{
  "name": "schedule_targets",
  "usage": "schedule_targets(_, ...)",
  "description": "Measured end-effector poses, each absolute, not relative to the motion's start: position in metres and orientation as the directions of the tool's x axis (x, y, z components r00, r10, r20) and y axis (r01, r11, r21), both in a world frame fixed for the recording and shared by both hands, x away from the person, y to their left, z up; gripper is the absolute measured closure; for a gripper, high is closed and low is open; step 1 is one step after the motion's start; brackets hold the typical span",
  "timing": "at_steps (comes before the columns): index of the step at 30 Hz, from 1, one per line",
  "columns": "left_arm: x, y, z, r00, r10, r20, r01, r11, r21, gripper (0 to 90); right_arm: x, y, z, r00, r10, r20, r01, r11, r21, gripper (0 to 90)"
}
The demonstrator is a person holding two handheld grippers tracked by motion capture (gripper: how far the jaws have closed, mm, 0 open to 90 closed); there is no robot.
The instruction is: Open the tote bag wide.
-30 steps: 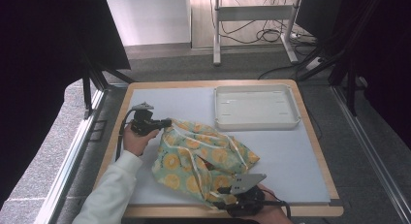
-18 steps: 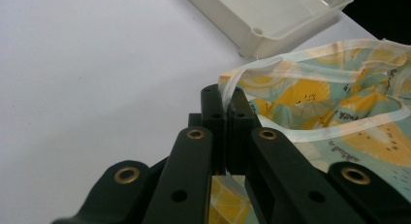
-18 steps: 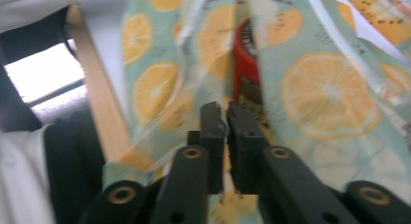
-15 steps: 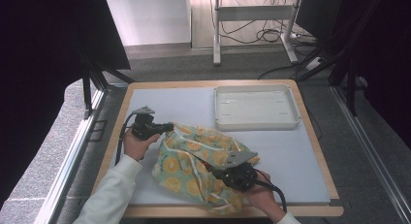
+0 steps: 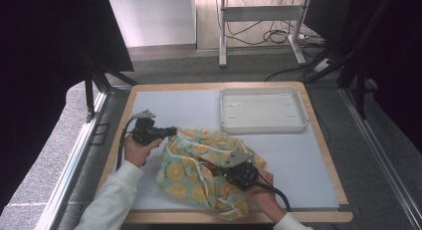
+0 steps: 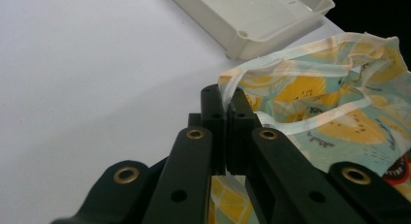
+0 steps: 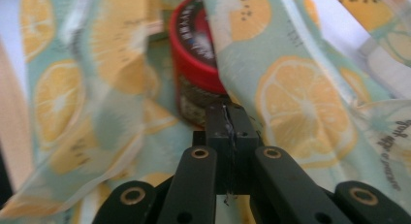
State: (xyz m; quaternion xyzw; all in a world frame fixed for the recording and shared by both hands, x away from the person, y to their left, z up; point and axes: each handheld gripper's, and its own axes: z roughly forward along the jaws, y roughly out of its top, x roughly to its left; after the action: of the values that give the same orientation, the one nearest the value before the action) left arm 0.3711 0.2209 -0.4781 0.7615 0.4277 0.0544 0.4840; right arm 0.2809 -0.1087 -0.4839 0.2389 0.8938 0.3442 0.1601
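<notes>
1. Two hand-held grippers work a lemon-print bag point(image 5: 199, 170): the left hand-held gripper point(image 6: 224, 105) is clenched on the bag's white-trimmed rim at 9 o'clock.
2. The right hand-held gripper point(image 7: 227, 118) has its jaws pressed together, with no cloth clearly between them, just before a red-lidded jar point(image 7: 196, 59) inside the bag.
3. The bag lies on the counter point(image 5: 189, 108), a white tray point(image 5: 262, 110) at 1 o'clock.

A wood-edged table point(image 5: 324, 140) with a pale grey top stands on grey speckled carpet point(image 5: 59, 165), with black curtains point(image 5: 45, 46) at both sides and a white metal frame point(image 5: 259, 13) over tangled cables point(image 5: 278, 36) behind.
</notes>
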Motion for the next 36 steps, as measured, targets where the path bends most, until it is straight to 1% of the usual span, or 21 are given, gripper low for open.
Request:
schedule_targets(9,0.366,0.227,-0.47,0.634,0.695,-0.34,0.581,-0.138,0.802,89.4,0.302,-0.111,-0.476,-0.807,0.575,-0.136,0.324,0.623,0.712,89.1)
schedule_targets(16,0.364,0.225,-0.472,0.638,0.698,-0.324,0.577,-0.155,0.802,87.1,0.335,-0.108,-0.481,-0.784,0.613,-0.096,0.375,0.591,0.714,89.0)
schedule_targets(17,0.364,0.224,-0.473,0.638,0.7,-0.322,0.578,-0.158,0.801,87.1,0.335,-0.108,-0.481,-0.784,0.613,-0.096,0.375,0.591,0.714,89.0)
schedule_targets(18,0.364,0.223,-0.473,0.637,0.701,-0.321,0.579,-0.159,0.8,86.0,0.343,-0.106,-0.486,-0.782,0.619,-0.069,0.397,0.582,0.709,89.0)
schedule_targets(21,0.364,0.223,-0.475,0.633,0.705,-0.319,0.582,-0.163,0.797,84.2,0.348,-0.105,-0.49,-0.779,0.624,-0.061,0.41,0.581,0.703,89.0)
schedule_targets(23,0.364,0.222,-0.476,0.633,0.704,-0.322,0.592,-0.172,0.788,75.6,0.353,-0.105,-0.493,-0.778,0.627,-0.045,0.424,0.576,0.699,89.0)
schedule_targets(25,0.363,0.222,-0.475,0.629,0.711,-0.314,0.592,-0.177,0.786,63.2,0.354,-0.105,-0.494,-0.778,0.627,-0.036,0.428,0.572,0.699,89.0)
schedule_targets(26,0.361,0.223,-0.473,0.627,0.715,-0.308,0.591,-0.179,0.787,63.2,0.354,-0.105,-0.494,-0.778,0.627,-0.036,0.428,0.572,0.699,89.0)
schedule_targets(27,0.36,0.224,-0.472,0.628,0.717,-0.302,0.588,-0.183,0.788,50.7,0.355,-0.105,-0.494,-0.779,0.626,-0.031,0.431,0.57,0.7,89.1)
schedule_targets(29,0.356,0.228,-0.467,0.636,0.711,-0.299,0.586,-0.193,0.787,41.9,0.356,-0.105,-0.494,-0.779,0.626,-0.027,0.432,0.568,0.701,89.1)
schedule_targets(30,0.354,0.23,-0.465,0.641,0.708,-0.298,0.587,-0.201,0.784,40.7,0.356,-0.105,-0.495,-0.78,0.625,-0.024,0.433,0.567,0.701,89.1)
schedule_targets(32,0.348,0.231,-0.461,0.648,0.707,-0.282,0.577,-0.215,0.788,41.5,0.356,-0.105,-0.495,-0.781,0.624,-0.022,0.434,0.567,0.7,89.1)
schedule_targets(33,0.345,0.23,-0.459,0.658,0.703,-0.271,0.569,-0.228,0.79,44.0,0.356,-0.105,-0.495,-0.782,0.623,-0.022,0.433,0.568,0.7,89.0)
schedule_targets(34,0.341,0.228,-0.457,0.67,0.695,-0.261,0.559,-0.241,0.793,55.3,0.356,-0.105,-0.495,-0.784,0.62,-0.02,0.432,0.569,0.7,89.1)
schedule_targets(36,0.336,0.222,-0.451,0.701,0.67,-0.244,0.538,-0.273,0.797,68.7,0.357,-0.105,-0.495,-0.786,0.617,-0.02,0.429,0.569,0.701,89.1)
